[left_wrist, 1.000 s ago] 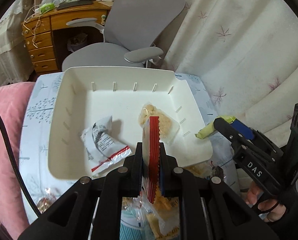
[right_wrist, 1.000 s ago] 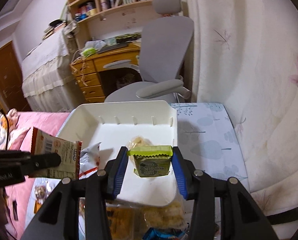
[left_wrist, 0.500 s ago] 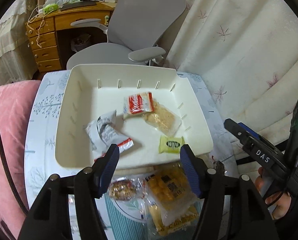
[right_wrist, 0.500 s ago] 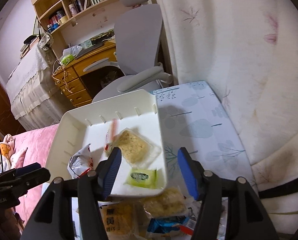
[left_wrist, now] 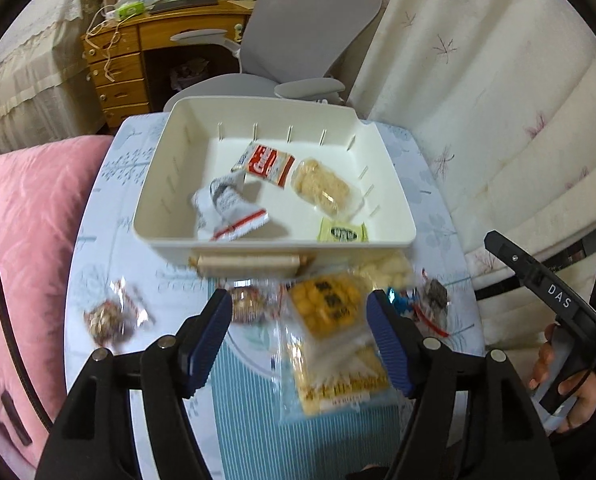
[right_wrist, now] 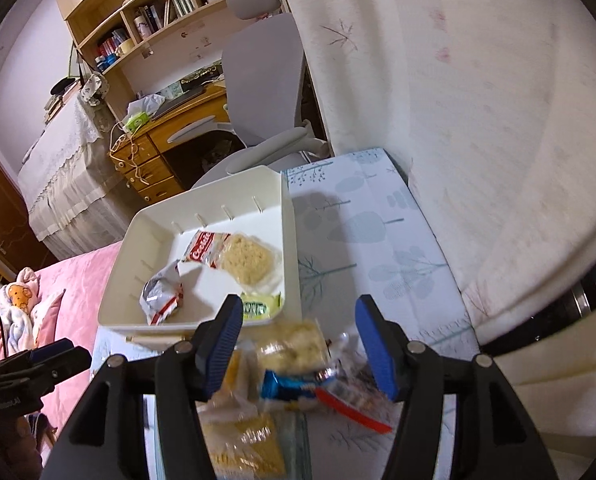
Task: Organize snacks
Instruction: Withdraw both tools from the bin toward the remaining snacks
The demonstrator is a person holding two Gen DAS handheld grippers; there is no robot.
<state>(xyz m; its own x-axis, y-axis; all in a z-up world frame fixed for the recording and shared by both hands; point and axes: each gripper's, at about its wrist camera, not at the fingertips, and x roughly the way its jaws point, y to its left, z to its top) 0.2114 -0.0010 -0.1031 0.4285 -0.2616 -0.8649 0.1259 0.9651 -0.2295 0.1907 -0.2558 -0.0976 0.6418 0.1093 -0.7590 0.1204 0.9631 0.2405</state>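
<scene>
The white tray (left_wrist: 273, 246) holds a red snack pack (left_wrist: 266, 163), a clear rice-cracker pack (left_wrist: 322, 186), a crumpled white wrapper (left_wrist: 227, 208) and a green-yellow packet (left_wrist: 342, 233). My left gripper (left_wrist: 298, 304) hovers in front of the tray over a yellow snack pack (left_wrist: 330, 308). Its jaws are opening and grip nothing. In the right wrist view my right gripper (right_wrist: 298, 312) stands open and empty above a pale puffed pack (right_wrist: 293, 346) and a blue-wrapped snack (right_wrist: 289, 390). The green-yellow packet (right_wrist: 257, 307) lies in the tray's near corner.
Two round wrapped snacks (left_wrist: 107, 320) (left_wrist: 249, 308) lie on the leaf-print tablecloth (right_wrist: 370, 240). A grey office chair (left_wrist: 298, 20) and a wooden desk (left_wrist: 117, 52) stand behind the table. Pink bedding (left_wrist: 21, 220) lies left, a white padded drape (left_wrist: 498, 100) right.
The left gripper let go of the red pack and the right gripper let go of the green-yellow packet; both now lie in the tray. Both grippers drew back over the loose snacks.
</scene>
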